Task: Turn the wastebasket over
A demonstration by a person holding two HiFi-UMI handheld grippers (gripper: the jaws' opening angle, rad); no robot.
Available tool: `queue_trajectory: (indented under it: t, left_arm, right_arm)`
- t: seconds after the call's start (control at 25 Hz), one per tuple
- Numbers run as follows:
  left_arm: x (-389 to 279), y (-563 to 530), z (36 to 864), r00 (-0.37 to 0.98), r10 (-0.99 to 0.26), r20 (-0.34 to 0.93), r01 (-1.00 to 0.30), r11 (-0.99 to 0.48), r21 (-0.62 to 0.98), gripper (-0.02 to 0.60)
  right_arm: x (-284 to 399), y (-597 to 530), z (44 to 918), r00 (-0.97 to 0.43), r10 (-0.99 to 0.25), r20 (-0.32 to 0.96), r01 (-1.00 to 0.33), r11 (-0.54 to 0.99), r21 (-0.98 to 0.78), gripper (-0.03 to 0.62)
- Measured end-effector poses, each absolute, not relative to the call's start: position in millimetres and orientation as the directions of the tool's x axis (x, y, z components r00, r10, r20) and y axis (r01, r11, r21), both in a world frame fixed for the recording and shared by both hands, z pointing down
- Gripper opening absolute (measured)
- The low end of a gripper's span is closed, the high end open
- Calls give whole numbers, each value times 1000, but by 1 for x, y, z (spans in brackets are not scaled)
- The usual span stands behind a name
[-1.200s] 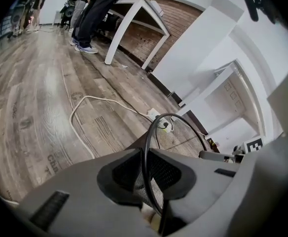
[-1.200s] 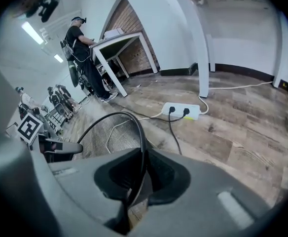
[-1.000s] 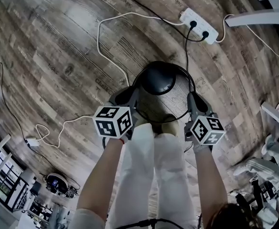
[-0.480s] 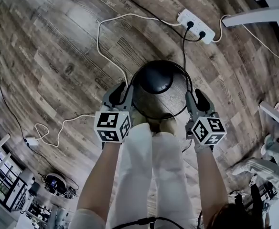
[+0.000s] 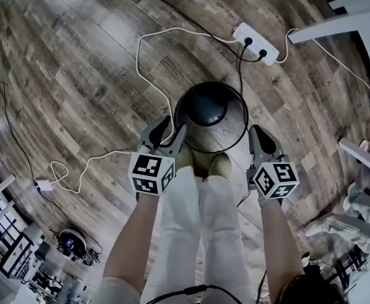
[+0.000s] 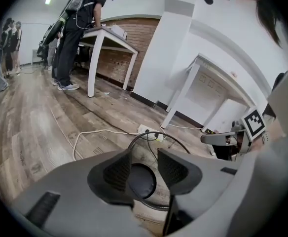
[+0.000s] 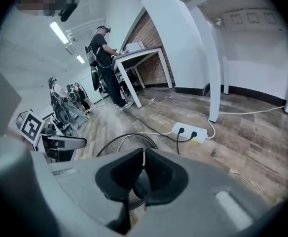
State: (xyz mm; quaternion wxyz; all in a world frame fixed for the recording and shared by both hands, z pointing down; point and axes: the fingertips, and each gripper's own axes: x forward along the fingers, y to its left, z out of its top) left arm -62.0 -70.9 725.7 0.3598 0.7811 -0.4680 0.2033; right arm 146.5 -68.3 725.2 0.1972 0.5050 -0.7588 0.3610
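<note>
The wastebasket (image 5: pixel 209 106), a see-through mesh bin with a thin dark rim and a black round bottom, stands on the wood floor in front of the person's shoes. My left gripper (image 5: pixel 163 132) hangs above its left rim, apart from it. Its jaws have just been opening and stand open with nothing between them; the black bottom (image 6: pixel 141 180) shows far below through the gap. My right gripper (image 5: pixel 261 138) hangs above the right rim. Its jaws have just been closing and are shut on nothing. The rim (image 7: pixel 126 138) shows beyond the right gripper (image 7: pixel 144 157).
A white power strip (image 5: pixel 256 43) with two black plugs lies beyond the basket. A white cable (image 5: pixel 148 62) loops left of it toward a small adapter (image 5: pixel 44 185). White table legs (image 5: pixel 337 24) stand at the right. People (image 6: pixel 77 28) stand by a table far off.
Both grippers have lifted off the basket's rim and drawn back toward the person. The left jaws have spread apart. The basket stays where it was.
</note>
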Motion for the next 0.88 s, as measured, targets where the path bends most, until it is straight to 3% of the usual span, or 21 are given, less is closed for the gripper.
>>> queue_trajectory:
  t: [0.08, 0.24, 0.88]
  left_arm:
    - [-59, -68, 713, 487, -590, 644, -873, -306, 380, 70]
    - [-51, -70, 686, 515, -599, 613, -856, -327, 399, -2]
    - [-50, -85, 550, 528, -660, 534, -849, -390, 357, -2]
  right_arm:
    - [141, -67, 711, -433, -624, 651, -899, 249, -360, 2]
    - [131, -69, 681, -491, -619, 614, -871, 322, -371, 0]
    - [121, -84, 543, -562, -653, 508, -827, 443, -346, 0]
